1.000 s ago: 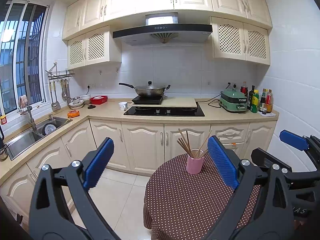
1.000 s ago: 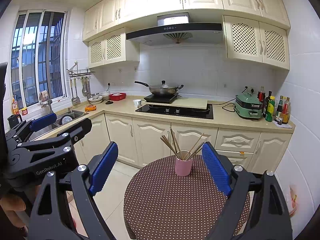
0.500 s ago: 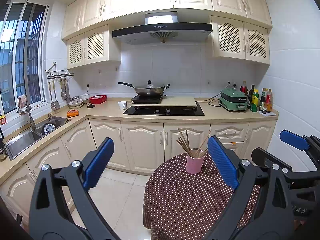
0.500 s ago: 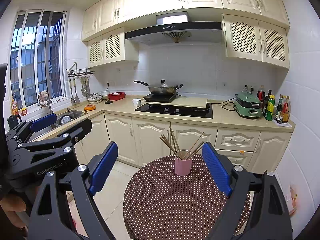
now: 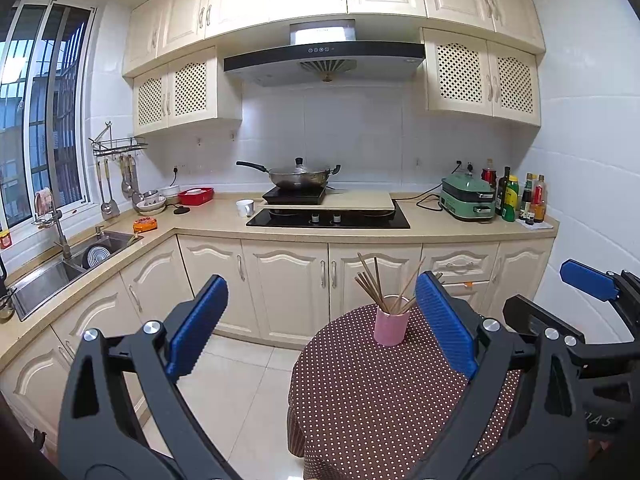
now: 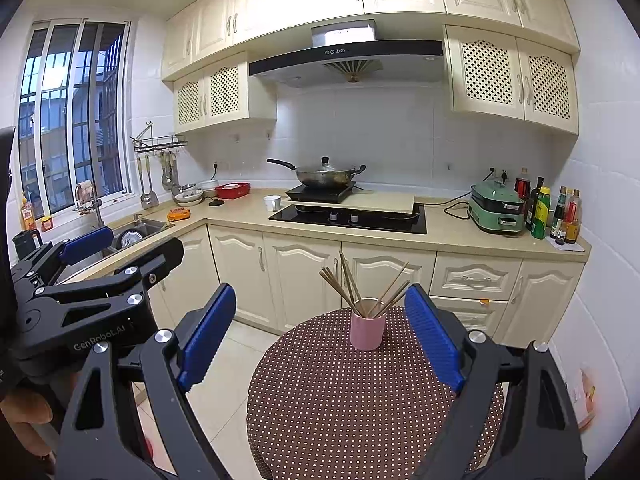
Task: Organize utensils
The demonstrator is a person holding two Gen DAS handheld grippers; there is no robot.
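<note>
A pink cup (image 5: 391,326) (image 6: 368,330) holding several wooden chopsticks (image 5: 372,280) (image 6: 352,284) stands at the far side of a round table (image 5: 380,408) (image 6: 340,400) covered in a brown dotted cloth. My left gripper (image 5: 320,320) is open and empty, held short of the table, with the cup just inside its right pad. My right gripper (image 6: 320,336) is also open and empty, and the cup shows between its blue pads but farther away. Each gripper appears at the edge of the other's view: the right gripper (image 5: 560,300) and the left gripper (image 6: 124,248).
Beyond the table runs an L-shaped counter (image 5: 216,220) with a sink (image 5: 52,272) at the left, a hob with a wok (image 5: 300,176), a white cup (image 5: 245,208), a green cooker (image 5: 466,198) and bottles (image 5: 520,200). Tiled floor (image 5: 240,392) lies left of the table. A hand (image 6: 24,412) shows at bottom left.
</note>
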